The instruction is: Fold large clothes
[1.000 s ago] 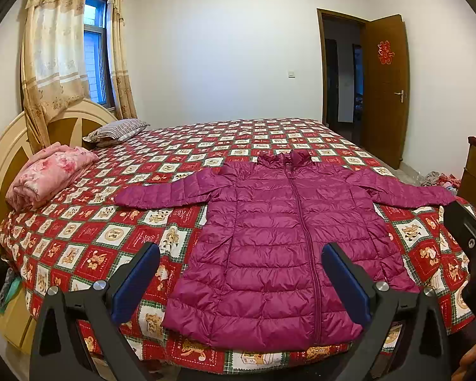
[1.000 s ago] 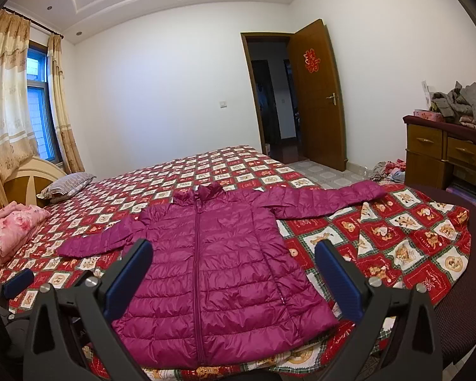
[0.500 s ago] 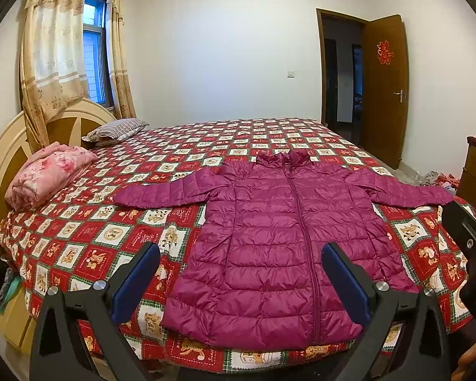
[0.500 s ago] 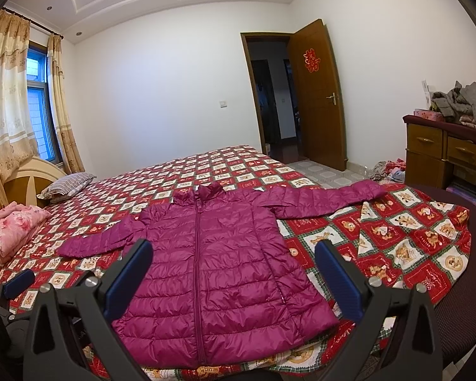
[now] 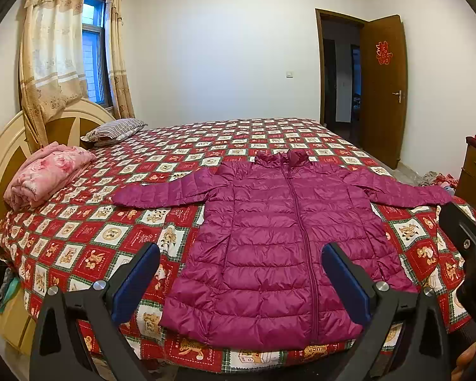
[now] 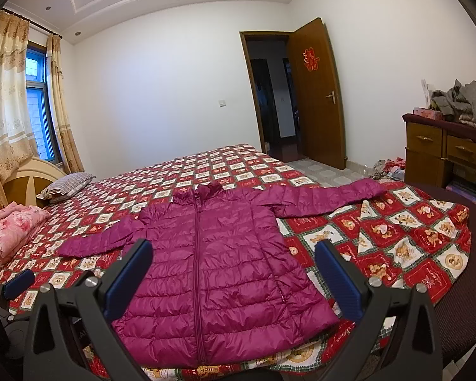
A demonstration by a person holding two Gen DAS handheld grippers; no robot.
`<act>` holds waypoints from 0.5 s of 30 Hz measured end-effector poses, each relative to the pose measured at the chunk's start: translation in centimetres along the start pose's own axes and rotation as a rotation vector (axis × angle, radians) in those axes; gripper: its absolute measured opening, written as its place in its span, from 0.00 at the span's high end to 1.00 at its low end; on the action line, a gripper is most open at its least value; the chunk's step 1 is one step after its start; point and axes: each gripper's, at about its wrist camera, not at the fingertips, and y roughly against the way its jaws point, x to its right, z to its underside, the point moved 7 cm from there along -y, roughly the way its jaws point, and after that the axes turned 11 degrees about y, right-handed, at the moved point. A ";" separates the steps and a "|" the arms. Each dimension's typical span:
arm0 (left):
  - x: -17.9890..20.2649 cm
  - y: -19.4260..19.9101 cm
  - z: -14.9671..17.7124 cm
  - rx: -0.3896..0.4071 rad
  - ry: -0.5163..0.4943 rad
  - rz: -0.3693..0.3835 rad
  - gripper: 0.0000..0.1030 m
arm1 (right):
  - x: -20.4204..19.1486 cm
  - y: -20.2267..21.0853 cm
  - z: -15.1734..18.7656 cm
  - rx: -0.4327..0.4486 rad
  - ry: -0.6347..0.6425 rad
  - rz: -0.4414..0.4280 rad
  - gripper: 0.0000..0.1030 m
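A magenta quilted puffer jacket (image 5: 279,241) lies flat and zipped on the bed, front up, both sleeves spread out sideways, collar toward the far side. It also shows in the right wrist view (image 6: 212,270). My left gripper (image 5: 241,273) is open and empty, held above the near hem of the jacket. My right gripper (image 6: 233,270) is open and empty, also above the near hem, a little to the right. The left gripper's tip (image 6: 17,282) shows at the left edge of the right wrist view.
The bed has a red patterned cover (image 5: 89,238). A folded pink blanket (image 5: 47,174) and a striped pillow (image 5: 114,128) lie by the headboard at left. A wooden dresser (image 6: 447,152) with piled clothes stands at right. An open door (image 5: 382,89) is at the back.
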 end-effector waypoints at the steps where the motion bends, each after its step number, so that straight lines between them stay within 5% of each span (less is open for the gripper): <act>1: 0.0 0.0 0.1 -0.001 0.000 0.001 0.01 | 0.0 0.0 0.0 -0.002 -0.001 0.000 0.00; 15: 0.8 -0.6 0.5 -0.028 -0.014 0.014 0.01 | 0.1 -0.6 0.5 -0.027 -0.005 0.005 0.00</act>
